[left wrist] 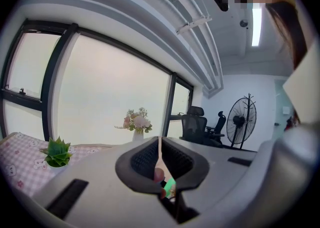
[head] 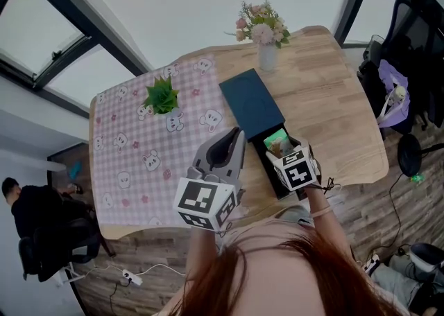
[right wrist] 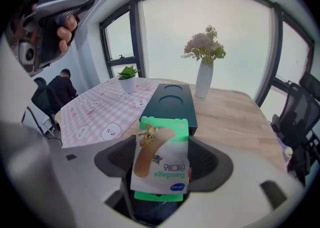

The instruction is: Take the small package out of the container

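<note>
Your right gripper (right wrist: 162, 161) is clamped on the small package (right wrist: 161, 157), which appears lifted out of the container (right wrist: 172, 103). Only setting it down remains. Your left gripper (left wrist: 160, 158) is closed, empty.

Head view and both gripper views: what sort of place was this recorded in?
Most likely an office or shared workroom: there are black office chairs, a standing fan, tall windows, and a person seated on the floor level beyond the wooden table.
</note>
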### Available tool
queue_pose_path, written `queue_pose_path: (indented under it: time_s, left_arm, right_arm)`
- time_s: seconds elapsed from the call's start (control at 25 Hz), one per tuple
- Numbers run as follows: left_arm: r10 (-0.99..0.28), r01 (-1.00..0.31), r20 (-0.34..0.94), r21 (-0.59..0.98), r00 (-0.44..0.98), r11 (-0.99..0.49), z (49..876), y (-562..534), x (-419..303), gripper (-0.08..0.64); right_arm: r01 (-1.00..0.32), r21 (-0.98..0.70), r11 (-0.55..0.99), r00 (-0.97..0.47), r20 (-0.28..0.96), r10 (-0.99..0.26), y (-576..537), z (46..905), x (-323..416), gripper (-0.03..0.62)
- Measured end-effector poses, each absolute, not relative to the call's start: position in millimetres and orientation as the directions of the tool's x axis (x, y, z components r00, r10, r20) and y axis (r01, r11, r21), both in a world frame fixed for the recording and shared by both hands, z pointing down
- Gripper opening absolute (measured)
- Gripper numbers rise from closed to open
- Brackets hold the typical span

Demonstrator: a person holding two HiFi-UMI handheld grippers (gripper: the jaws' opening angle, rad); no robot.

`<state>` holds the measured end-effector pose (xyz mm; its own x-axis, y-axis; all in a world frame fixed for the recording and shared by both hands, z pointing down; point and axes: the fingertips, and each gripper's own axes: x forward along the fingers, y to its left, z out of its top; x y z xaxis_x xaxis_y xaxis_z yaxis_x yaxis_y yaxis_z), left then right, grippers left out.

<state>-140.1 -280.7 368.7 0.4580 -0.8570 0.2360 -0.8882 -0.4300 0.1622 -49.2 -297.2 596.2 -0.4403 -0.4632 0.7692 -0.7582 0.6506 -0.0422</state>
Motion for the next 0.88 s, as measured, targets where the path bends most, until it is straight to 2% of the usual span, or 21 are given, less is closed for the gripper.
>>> queue_pose_path:
  time_s: [0.88]
  left_arm:
    - [-0.863,-0.884,0.194,0.112,0.467,-0.453,342,-228,-131,0.021]
  right_arm:
    - [-0.809,-0.085,0.582,-0.524,0.553,-0.648,-271,494,-30,0.324]
